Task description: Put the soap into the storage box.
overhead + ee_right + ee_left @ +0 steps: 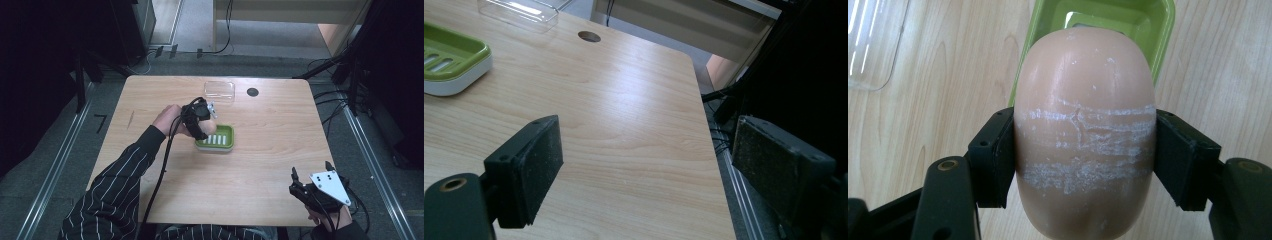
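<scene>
Peach-coloured soap bar [1083, 135] is clamped across its width between the left gripper [1083, 150] jaws, its long axis pointing ahead over the green dish [1153, 30]. The right gripper [649, 175] jaws are held wide apart, empty, near the bench [634, 115] edge.

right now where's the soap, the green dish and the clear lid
soap [1083, 100], left gripper view, its scuffed front face
green dish [222, 138], high view, slotted floor
clear lid [219, 91], high view, its flat top
</scene>
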### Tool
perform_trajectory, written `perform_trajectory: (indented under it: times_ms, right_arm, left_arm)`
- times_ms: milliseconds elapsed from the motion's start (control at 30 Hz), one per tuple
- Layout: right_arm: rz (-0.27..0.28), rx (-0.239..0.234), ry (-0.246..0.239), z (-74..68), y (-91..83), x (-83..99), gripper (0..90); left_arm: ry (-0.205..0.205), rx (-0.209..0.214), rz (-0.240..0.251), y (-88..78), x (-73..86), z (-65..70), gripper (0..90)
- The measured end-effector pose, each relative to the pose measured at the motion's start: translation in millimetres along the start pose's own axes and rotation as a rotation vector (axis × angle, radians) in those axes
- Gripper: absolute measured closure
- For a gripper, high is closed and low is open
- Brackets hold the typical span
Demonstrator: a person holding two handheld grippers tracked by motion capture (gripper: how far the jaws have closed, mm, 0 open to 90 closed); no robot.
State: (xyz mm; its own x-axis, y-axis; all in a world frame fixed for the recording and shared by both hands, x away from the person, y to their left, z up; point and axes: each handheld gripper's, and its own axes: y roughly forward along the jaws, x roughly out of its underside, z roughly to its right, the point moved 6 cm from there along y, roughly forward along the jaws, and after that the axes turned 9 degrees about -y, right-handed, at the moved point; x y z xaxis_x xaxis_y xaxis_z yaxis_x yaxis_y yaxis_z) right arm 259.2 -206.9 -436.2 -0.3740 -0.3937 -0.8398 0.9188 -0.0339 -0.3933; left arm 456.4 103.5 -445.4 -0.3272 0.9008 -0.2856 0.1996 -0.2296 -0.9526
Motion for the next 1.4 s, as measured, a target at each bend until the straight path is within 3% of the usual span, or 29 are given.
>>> perform_trajectory:
  times_ms: [767,1400]
  right_arm:
    - [-0.022,0.021,0.006,3.7,-5.7,5.5,13.6]
    - [-0.018,0.027,0.008,6.0,-7.3,6.8,13.6]
  left_arm:
    - [0.061,0.011,-0.007,15.7,-13.4,1.5,33.4]
    - [0.075,0.022,0.004,31.1,-16.1,0.3,33.4]
